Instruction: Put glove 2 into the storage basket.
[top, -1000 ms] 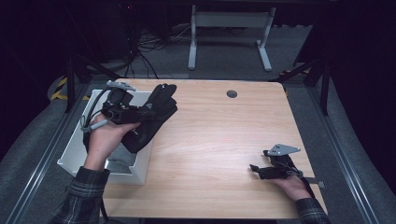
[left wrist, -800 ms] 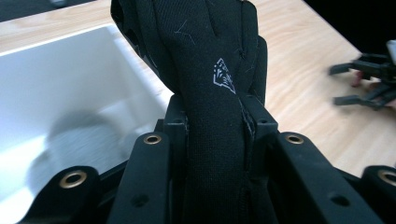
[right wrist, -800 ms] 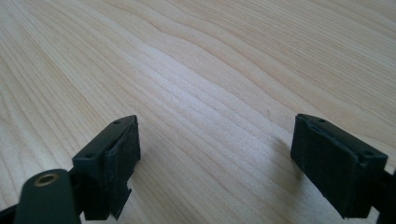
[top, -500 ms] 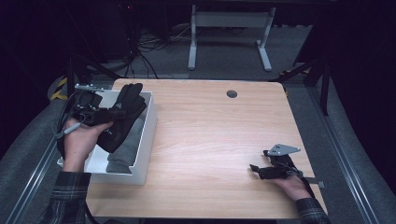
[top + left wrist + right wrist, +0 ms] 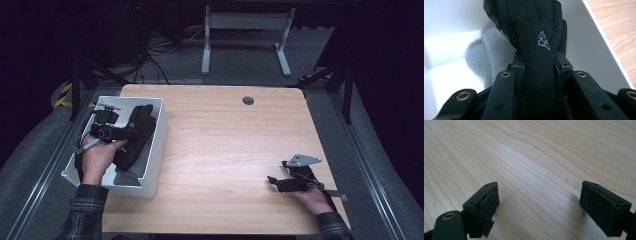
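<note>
My left gripper point(image 5: 129, 133) is shut on a black glove point(image 5: 143, 118) and holds it low inside a white bin point(image 5: 159, 136) at the table's left edge. In the left gripper view both pads of that gripper point(image 5: 540, 60) press on the glove point(image 5: 536, 27), whose small white logo faces the camera, with the bin's wall point(image 5: 586, 47) behind. A grey fleecy item point(image 5: 490, 50) lies in the bin under the glove. At the table's front right, my right gripper point(image 5: 273, 181) rests open, and nothing but bare wood lies between the jaws of that gripper point(image 5: 539, 202).
The wooden table point(image 5: 225, 145) stretches between the bin and the right hand. A round cable hole point(image 5: 248, 100) sits near the far edge. Behind the table stands a white desk frame point(image 5: 245, 35) on dark floor.
My left hand has carried the glove leftward and down, from above the table's left part into the white bin. The right gripper has stayed put.
</note>
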The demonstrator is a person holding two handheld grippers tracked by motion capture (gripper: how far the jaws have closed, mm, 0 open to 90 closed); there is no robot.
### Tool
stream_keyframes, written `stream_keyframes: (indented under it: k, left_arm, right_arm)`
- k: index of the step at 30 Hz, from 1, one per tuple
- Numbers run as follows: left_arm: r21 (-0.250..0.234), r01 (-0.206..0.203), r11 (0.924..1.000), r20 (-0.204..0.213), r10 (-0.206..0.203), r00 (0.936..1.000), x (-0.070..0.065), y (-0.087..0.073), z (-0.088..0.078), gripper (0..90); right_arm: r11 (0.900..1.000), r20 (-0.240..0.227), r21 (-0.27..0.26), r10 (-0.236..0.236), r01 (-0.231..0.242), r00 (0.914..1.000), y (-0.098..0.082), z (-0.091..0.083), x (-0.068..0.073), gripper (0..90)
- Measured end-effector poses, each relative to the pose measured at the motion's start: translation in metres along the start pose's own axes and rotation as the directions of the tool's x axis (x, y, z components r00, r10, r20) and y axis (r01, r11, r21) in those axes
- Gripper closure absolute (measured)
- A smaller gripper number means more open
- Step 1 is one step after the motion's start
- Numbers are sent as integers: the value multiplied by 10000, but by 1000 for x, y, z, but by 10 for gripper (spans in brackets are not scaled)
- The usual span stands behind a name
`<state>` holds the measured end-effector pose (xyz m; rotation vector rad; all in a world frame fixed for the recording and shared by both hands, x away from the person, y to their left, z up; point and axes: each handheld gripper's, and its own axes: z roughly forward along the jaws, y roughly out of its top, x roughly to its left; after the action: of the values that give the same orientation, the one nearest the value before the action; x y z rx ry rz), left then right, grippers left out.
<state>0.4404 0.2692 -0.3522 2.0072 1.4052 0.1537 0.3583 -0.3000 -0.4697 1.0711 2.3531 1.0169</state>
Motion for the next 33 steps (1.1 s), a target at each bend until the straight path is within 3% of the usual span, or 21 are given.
stream_keyframes:
  k: [9,11,12,13,15,17,18,21,25,29,33]
  left_arm:
    - [484,236,9985,-300,-222,9993,2,-5,31,666]
    - [679,232,9974,-434,-203,9989,4,-6,36,631]
    - [709,225,9972,-440,-194,9988,4,-7,38,552]
    - [743,218,9970,-468,-183,9987,5,-7,39,552]
    - [414,298,9987,-687,-269,9973,6,-7,34,427]
    - [282,332,9990,-785,-309,9964,7,-6,31,392]
    - [145,308,9994,-823,-295,9962,7,-5,28,331]
    - [-204,223,9995,-775,-238,9967,6,-3,16,306]
    - [-611,46,9981,-394,-70,9992,1,0,2,282]
    - [-1053,-446,9934,102,459,9989,-17,8,-10,266]
    - [-1165,-807,9899,431,862,9953,-31,13,-12,259]
  right_arm:
    - [10000,-1,0,2,-2,10000,0,0,0,164]
    - [10000,-2,-2,-2,2,10000,0,0,0,164]
    - [10000,-1,1,2,-2,10000,0,0,0,164]
    - [10000,-1,1,2,-2,10000,0,0,0,164]
    - [10000,-2,-1,-1,1,10000,0,0,0,164]
    - [10000,-12,-9,2,-2,10000,0,0,0,164]
    - [10000,1,0,1,-1,10000,0,0,0,164]
    - [10000,-12,-8,2,-2,10000,0,0,0,164]
    - [10000,0,2,-2,2,10000,0,0,0,163]
    - [10000,1,2,-4,4,10000,0,0,0,164]
    - [10000,-11,-6,5,-5,10000,0,0,0,164]
